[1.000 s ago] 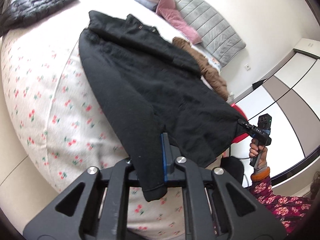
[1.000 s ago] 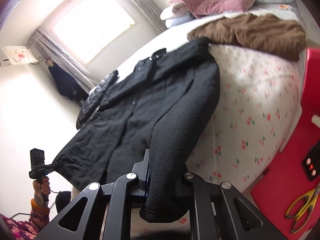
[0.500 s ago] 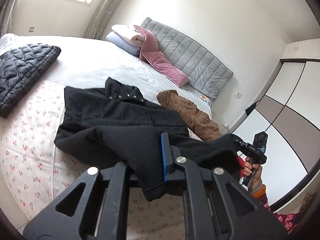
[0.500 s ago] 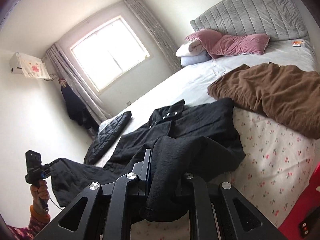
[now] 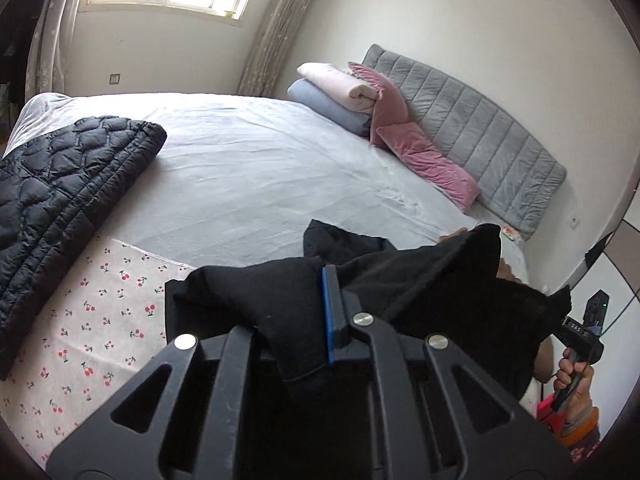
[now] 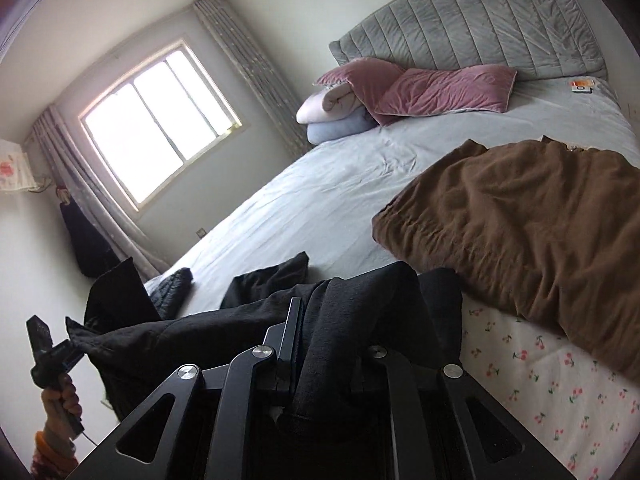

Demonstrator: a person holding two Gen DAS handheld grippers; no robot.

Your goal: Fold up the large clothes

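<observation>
A large black coat is held up by its bottom hem over the near end of the bed, its collar end still lying on the sheet. My left gripper is shut on one hem corner. My right gripper is shut on the other hem corner of the coat. Each gripper also shows in the other's view, the right one at the far right and the left one at the far left, each pinching a coat corner.
A black quilted jacket lies on the bed's left side. A brown garment lies on the right side. Pink pillows and folded blankets sit by the grey headboard. A small card box lies near the headboard.
Both grippers have lifted the coat's hem and carried it forward over the coat towards the collar. The coat was spread flat and now is doubled up.
</observation>
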